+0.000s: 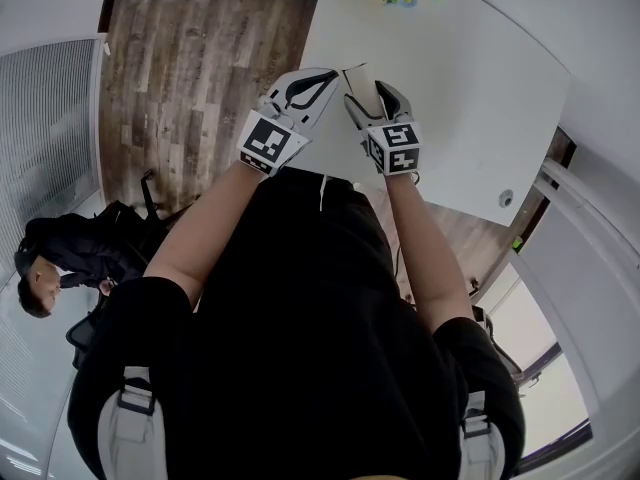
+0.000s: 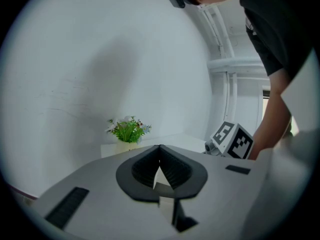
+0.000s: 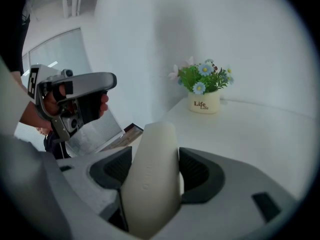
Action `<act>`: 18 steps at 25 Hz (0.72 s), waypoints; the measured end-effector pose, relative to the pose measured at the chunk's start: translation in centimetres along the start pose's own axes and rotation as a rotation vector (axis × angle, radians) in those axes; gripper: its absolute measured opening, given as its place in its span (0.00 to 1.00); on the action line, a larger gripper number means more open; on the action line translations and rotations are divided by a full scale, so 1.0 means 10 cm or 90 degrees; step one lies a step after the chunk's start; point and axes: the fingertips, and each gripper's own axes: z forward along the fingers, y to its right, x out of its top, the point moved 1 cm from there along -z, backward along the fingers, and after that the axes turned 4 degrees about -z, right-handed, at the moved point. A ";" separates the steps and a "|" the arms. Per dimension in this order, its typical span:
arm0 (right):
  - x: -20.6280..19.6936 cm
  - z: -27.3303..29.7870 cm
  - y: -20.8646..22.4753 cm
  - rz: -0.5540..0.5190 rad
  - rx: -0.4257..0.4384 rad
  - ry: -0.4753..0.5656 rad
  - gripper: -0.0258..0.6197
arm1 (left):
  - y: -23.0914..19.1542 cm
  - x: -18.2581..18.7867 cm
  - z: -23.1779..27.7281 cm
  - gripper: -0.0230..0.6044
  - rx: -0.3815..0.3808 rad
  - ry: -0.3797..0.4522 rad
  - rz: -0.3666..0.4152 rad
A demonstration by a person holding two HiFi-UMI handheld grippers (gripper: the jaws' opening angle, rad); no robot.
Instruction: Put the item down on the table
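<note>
Counting what shows: two tongs, one cream-white oblong item, one pot, one white surface. The right tongs [image 3: 154,156] are clamped on the item [image 3: 150,184], which stands up between their jaws, held near the edge of the surface [image 3: 250,129]. The left tongs [image 2: 160,149] grip nothing, their ribbed jaws brought together at the tips, close beside the right pair. Farther back on the surface stands the small cream pot [image 3: 203,104] marked "Life", holding one green plant [image 3: 202,76] with blue and white flowers.
</note>
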 end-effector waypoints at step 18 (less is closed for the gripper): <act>-0.41 0.32 0.13 -0.108 -0.080 -0.106 0.51 | -0.05 -0.11 -0.09 0.03 0.009 -0.013 -0.018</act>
